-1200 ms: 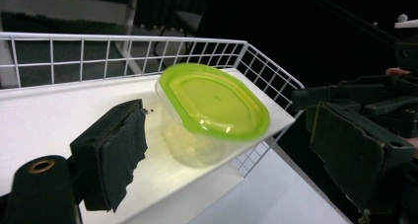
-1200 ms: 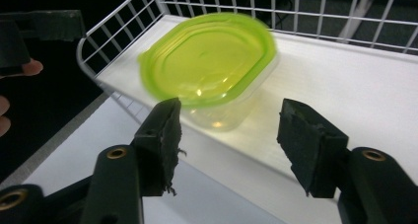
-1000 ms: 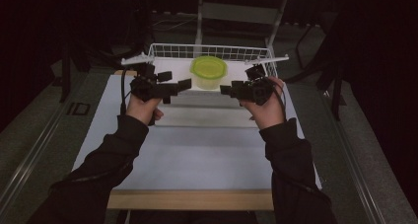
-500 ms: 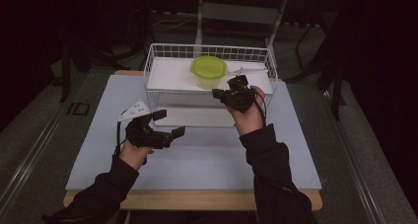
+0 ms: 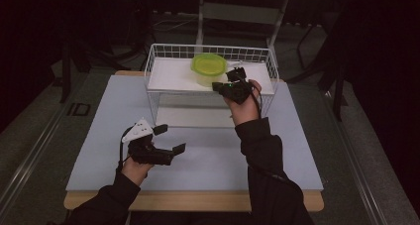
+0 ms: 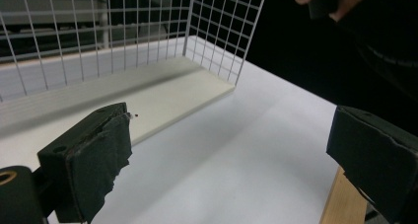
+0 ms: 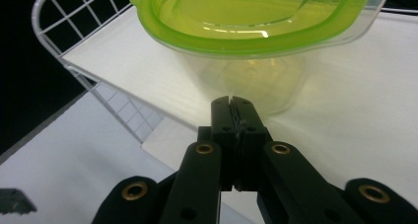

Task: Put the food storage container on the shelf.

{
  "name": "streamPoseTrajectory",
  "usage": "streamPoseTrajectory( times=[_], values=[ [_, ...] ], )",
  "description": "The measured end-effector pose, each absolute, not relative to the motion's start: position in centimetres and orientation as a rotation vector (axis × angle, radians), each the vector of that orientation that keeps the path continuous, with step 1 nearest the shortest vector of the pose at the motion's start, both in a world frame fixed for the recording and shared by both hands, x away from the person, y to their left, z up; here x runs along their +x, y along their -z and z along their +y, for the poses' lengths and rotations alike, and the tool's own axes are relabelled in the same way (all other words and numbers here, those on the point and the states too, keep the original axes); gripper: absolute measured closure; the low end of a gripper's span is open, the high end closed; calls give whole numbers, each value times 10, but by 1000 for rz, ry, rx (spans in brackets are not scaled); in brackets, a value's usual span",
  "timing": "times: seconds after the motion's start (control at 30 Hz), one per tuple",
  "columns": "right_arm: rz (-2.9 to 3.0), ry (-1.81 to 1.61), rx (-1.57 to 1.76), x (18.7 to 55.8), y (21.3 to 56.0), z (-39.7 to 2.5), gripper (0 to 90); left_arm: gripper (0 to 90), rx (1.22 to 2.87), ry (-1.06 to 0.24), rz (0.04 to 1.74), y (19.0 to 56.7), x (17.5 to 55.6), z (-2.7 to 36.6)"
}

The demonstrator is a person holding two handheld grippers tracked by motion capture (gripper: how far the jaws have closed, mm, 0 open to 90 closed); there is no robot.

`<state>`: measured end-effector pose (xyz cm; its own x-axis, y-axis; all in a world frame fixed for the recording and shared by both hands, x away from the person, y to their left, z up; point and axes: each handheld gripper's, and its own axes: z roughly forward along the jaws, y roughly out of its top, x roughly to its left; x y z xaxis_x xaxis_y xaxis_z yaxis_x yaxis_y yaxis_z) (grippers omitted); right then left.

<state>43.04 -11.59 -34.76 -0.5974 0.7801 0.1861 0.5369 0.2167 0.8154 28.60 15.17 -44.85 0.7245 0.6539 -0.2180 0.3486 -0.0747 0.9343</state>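
A clear tub with a green lid (image 5: 209,65) stands on the white top shelf of a wire rack (image 5: 168,76) at the back of the table. My right gripper (image 5: 218,86) is held at the shelf's front edge, just right of the tub and pointing left at it. In the right gripper view its jaws (image 7: 232,108) are shut together with nothing between them, and the tub's clear body (image 7: 251,81) and lid (image 7: 256,17) sit a short way ahead. My left gripper (image 5: 171,138) hovers low over the front left of the table. Its pads (image 6: 101,155) stand wide open, holding nothing.
The wire rack (image 6: 148,31) has mesh walls and a cream board (image 6: 162,98) lying under it on the pale table top (image 5: 99,136). The table's wooden front edge (image 5: 198,200) is near my forearms. Dark floor and chair legs surround the table.
My left gripper has drawn back from the rack to the front left of the table. My right gripper has moved in to the shelf, close to the tub.
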Motion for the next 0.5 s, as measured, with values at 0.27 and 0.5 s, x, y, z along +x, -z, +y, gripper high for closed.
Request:
streamPoseTrajectory(
  times=[0.27, 0.5],
  values=[
    [2213, -1286, 1253, 438, 347, -113, 864, 38, 1677, -311, 805, 452, 284, 154],
    [2221, -1307, 1213, 422, 350, -118, 804, 38, 1691, -326, 787, 455, 283, 153]
  ],
)
